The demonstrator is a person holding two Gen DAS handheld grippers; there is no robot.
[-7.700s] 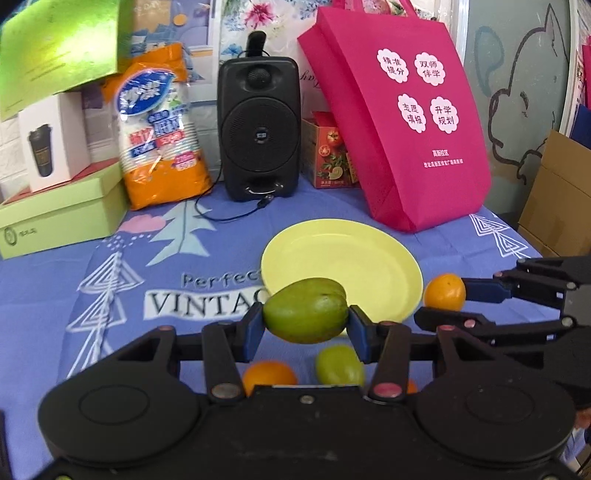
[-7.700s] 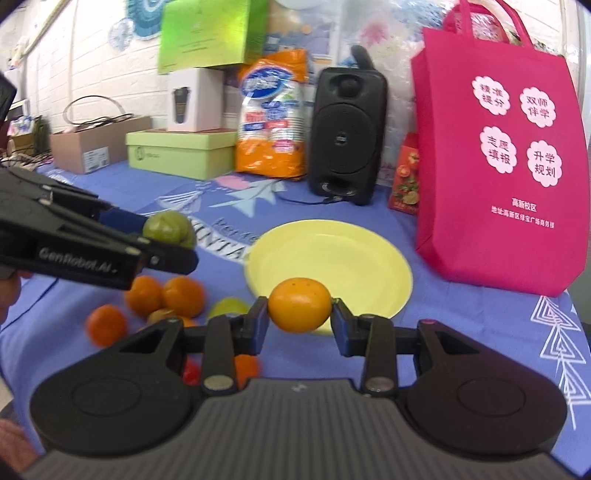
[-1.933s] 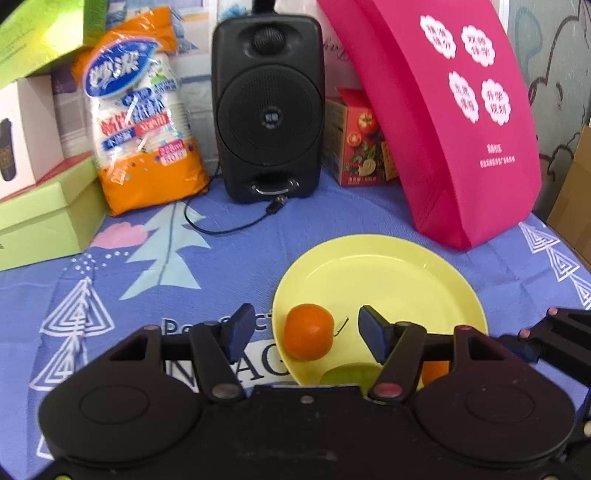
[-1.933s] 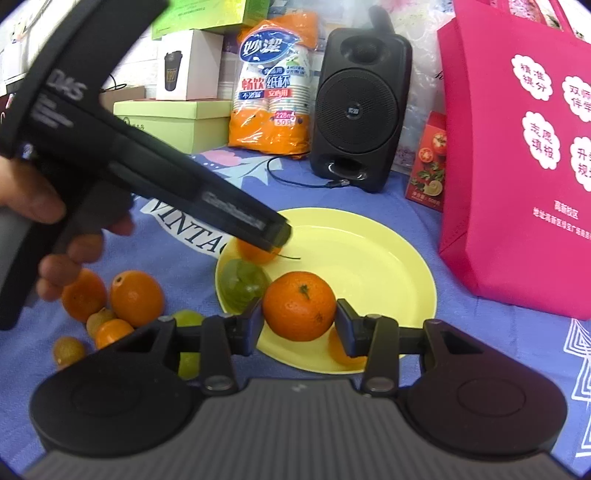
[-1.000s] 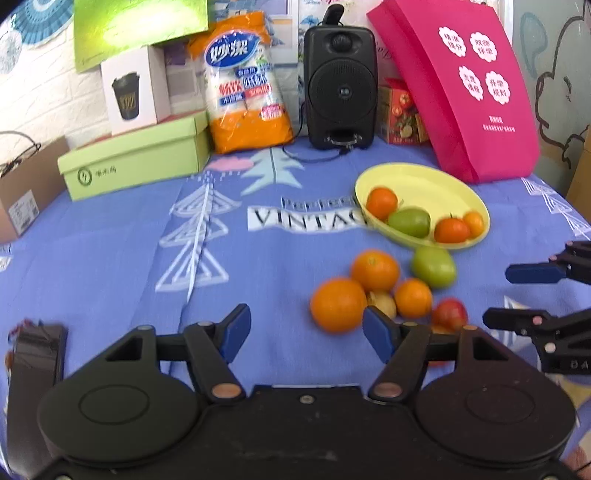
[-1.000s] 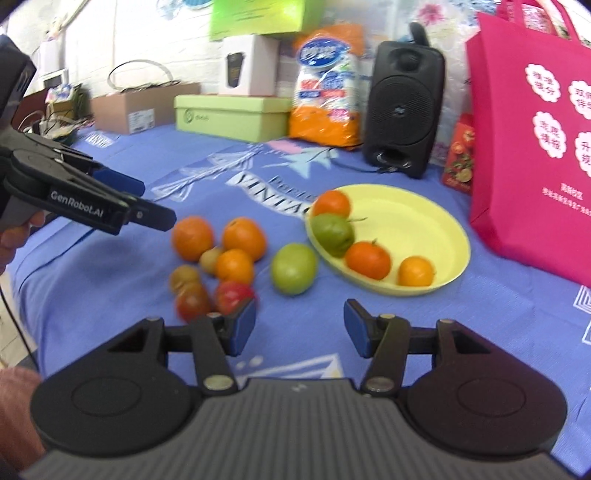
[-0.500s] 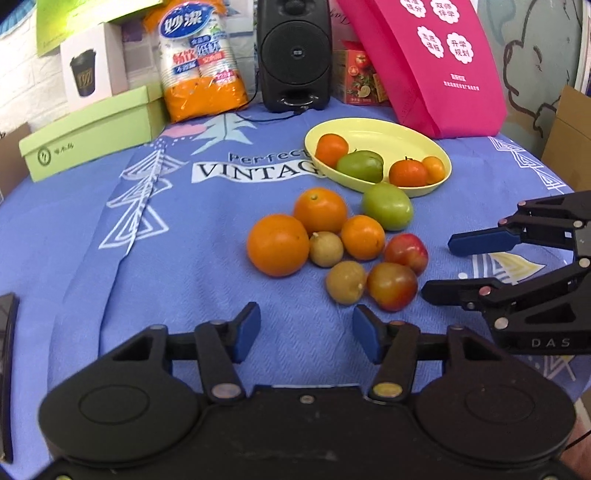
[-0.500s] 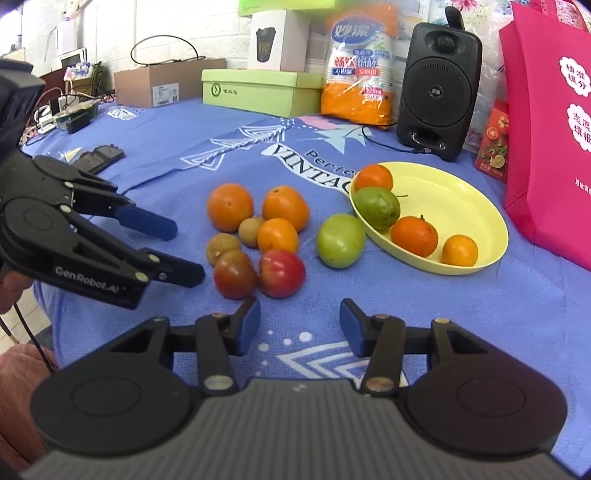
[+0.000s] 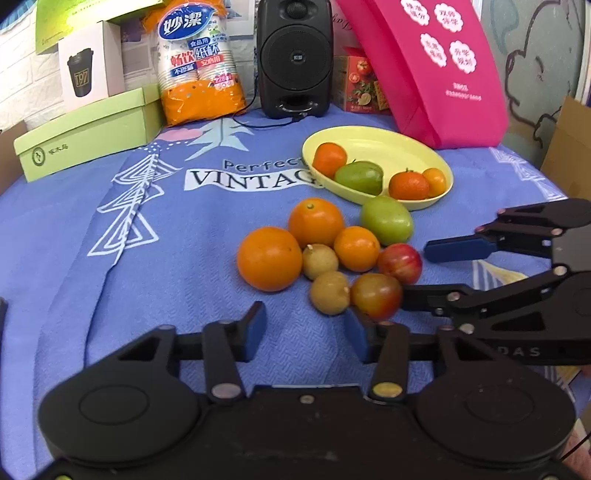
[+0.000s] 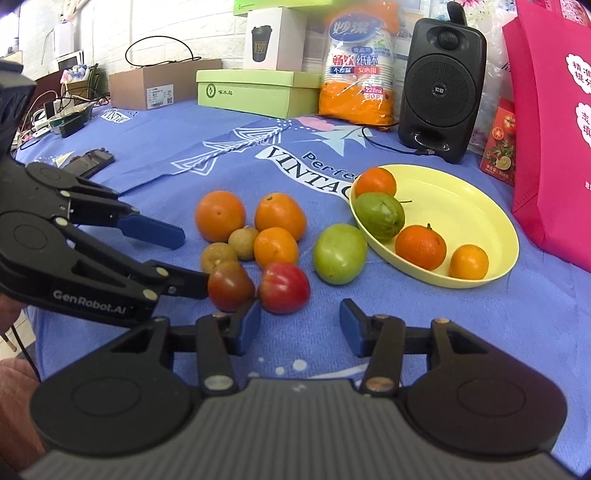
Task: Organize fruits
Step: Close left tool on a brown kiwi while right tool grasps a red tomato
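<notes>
Both grippers dropped closer to the loose fruit pile (image 9: 325,254) mid-table; left gripper (image 9: 304,328) and right gripper (image 10: 299,325) wide, holding nothing. Round yellow plastic plate (image 10: 480,206) near the table's far edge holds four fruits; eight left on the blue cloth.

**Cluttered table against a white brick wall**

A blue tablecloth (image 9: 155,229) printed with white trees and "Perfect VINTAGE" covers the table. Along the back stand a black speaker (image 9: 294,59) with its cable trailing forward, an orange pack of paper cups (image 9: 199,70), a green shoebox (image 9: 88,133) with a white cup box (image 9: 86,66) behind it, and a pink tote bag (image 9: 439,70). White brick wall (image 10: 166,26) at left, a cardboard box (image 10: 162,86) below it. Bright, even light.
</notes>
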